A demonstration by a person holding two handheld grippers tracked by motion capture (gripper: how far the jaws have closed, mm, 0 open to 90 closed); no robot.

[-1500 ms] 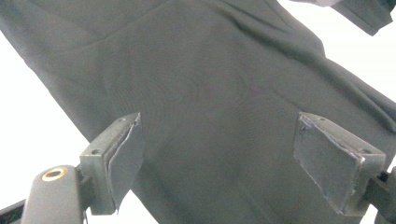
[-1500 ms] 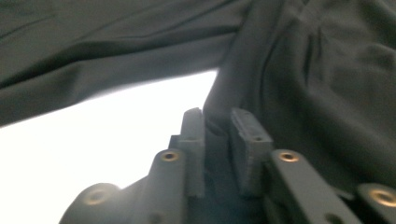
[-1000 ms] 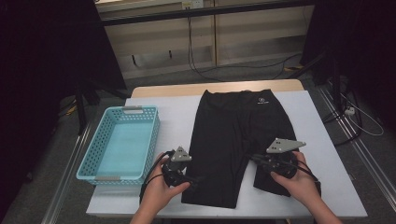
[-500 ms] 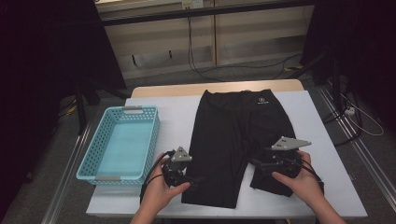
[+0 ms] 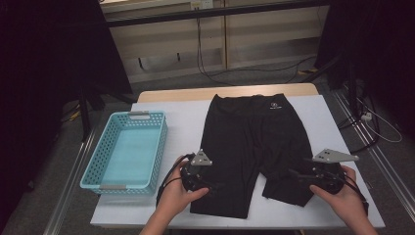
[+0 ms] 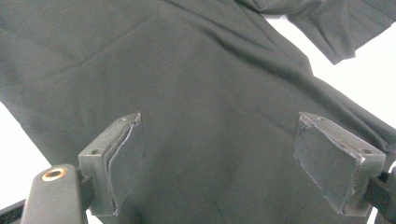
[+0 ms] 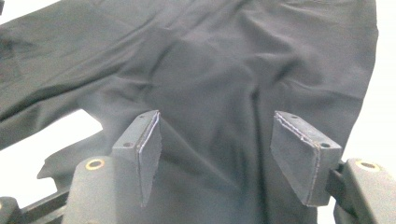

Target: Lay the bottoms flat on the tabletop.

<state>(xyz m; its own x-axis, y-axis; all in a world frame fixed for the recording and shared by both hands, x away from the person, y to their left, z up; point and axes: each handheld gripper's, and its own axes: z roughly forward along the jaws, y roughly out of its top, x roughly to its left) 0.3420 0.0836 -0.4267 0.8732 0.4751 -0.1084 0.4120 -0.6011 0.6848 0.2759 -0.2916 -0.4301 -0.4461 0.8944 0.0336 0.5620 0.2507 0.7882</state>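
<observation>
White and brightly lit against a dim room of dark curtains and trailing floor cables, the surface (image 5: 181, 122) carries a pair of black shorts (image 5: 254, 142) spread flat across its middle. Their waistband, marked with a small white logo, lies at the far edge, and the two legs run toward the person, so the long axis goes from far to near. One leg ends near the front edge; the other, on the person's right, is shorter and slightly rumpled at its hem. At the near end of the left leg, the left hand-held gripper (image 5: 208, 186) sits at the outer edge of the cloth and points inward across it; in the left gripper view its jaws stand wide apart with fabric below and nothing pinched. At the hem of the right leg, the right hand-held gripper (image 5: 298, 175) also points inward over the cloth; its jaws have just been opening, and in the right gripper view they stand apart above wrinkled fabric, gripping nothing. Each hand is nearest its own leg, so a fold along the long axis would likely begin from these near hems. Left of the shorts, near them, a light blue plastic basket (image 5: 105, 159) sits empty.
</observation>
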